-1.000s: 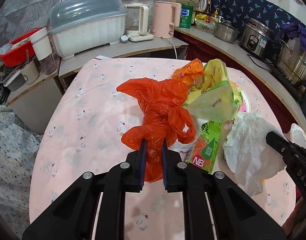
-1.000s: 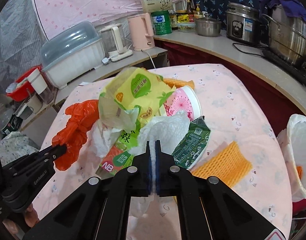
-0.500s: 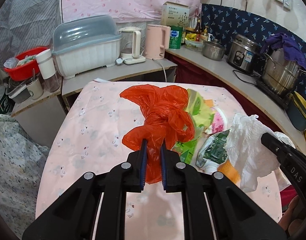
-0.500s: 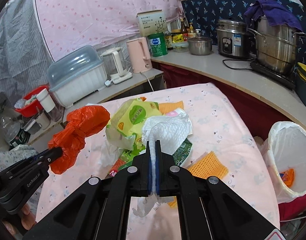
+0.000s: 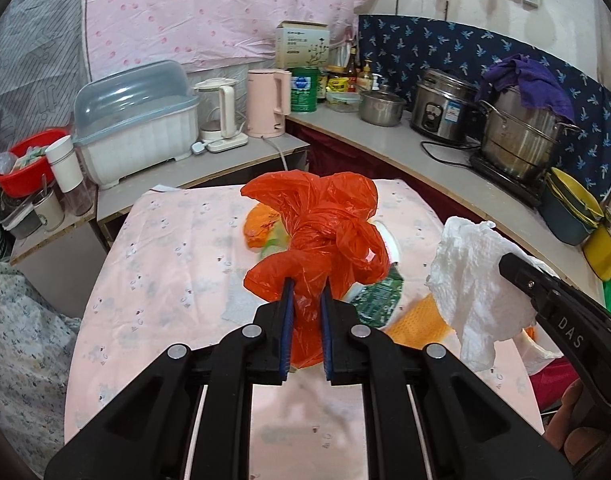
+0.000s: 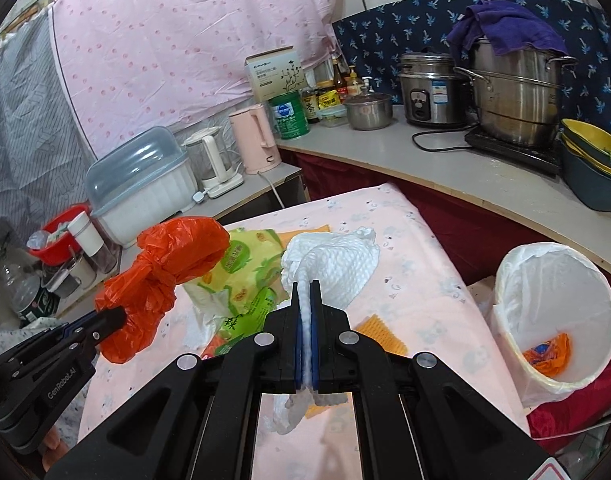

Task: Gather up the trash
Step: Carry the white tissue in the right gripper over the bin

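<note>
Trash: an orange plastic bag (image 5: 317,236) and a white paper towel (image 6: 331,264), both held up above the bench (image 5: 165,272)
Left tool (image 5: 305,300): clamped on the lower part of the knotted bag
Right tool (image 6: 304,300): pinched tight on the paper towel, which hangs below the pads
Still on the bench: a green and yellow wrapper (image 6: 241,276) and an orange foam net (image 6: 379,334)
Bin (image 6: 553,312): white-lined, beside the bench at the right, an orange wrapper (image 6: 547,354) inside
</note>
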Available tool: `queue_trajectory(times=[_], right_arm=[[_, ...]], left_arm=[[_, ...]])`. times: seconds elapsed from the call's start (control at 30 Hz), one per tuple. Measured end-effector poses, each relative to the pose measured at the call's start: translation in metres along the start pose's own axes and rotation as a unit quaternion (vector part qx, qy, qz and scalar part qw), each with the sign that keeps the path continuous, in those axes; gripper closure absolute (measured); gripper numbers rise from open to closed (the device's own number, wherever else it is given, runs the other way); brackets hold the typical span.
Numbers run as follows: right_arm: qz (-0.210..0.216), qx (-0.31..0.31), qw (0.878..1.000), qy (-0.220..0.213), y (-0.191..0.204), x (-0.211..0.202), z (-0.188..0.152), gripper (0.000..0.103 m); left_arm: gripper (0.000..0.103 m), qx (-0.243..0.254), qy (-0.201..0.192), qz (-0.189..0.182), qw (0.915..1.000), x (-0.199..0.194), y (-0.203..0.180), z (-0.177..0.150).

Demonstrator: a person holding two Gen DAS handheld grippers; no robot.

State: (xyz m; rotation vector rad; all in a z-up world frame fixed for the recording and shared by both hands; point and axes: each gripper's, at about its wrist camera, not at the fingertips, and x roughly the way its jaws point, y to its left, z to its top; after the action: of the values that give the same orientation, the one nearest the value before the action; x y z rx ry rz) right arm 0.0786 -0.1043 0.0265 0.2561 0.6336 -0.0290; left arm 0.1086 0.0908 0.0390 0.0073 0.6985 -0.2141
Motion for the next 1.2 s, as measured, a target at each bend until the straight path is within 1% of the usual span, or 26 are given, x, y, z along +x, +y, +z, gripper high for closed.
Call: queue_trajectory(times=[0.27, 0.57, 0.83, 1.2], right_arm=[[-0.022, 0.030, 0.999, -0.010, -0.041, -0.015, 0.001, 0.100], [-0.051, 0.067, 0.996, -0.020, -0.093, -0.030, -0.002, 0.100], [-0.081, 0.107, 0.991, -0.030, -0.147, -0.045, -0.008, 0.100], [-0.128, 0.164, 0.978, -0.032, -0.223, -0.055, -0.022, 0.100]], left_arm=[[0.092, 0.037, 0.001, -0.026, 0.9990, 0.001, -0.049, 0.001], [0.092, 0.080, 0.008, -0.066, 0.9946, 0.007, -0.113, -0.002], [0.092, 0.127, 0.016, -0.107, 0.9859, 0.014, -0.178, -0.009], [0.092, 0.179, 0.039, -0.163, 0.9696, 0.034, -0.257, -0.022]])
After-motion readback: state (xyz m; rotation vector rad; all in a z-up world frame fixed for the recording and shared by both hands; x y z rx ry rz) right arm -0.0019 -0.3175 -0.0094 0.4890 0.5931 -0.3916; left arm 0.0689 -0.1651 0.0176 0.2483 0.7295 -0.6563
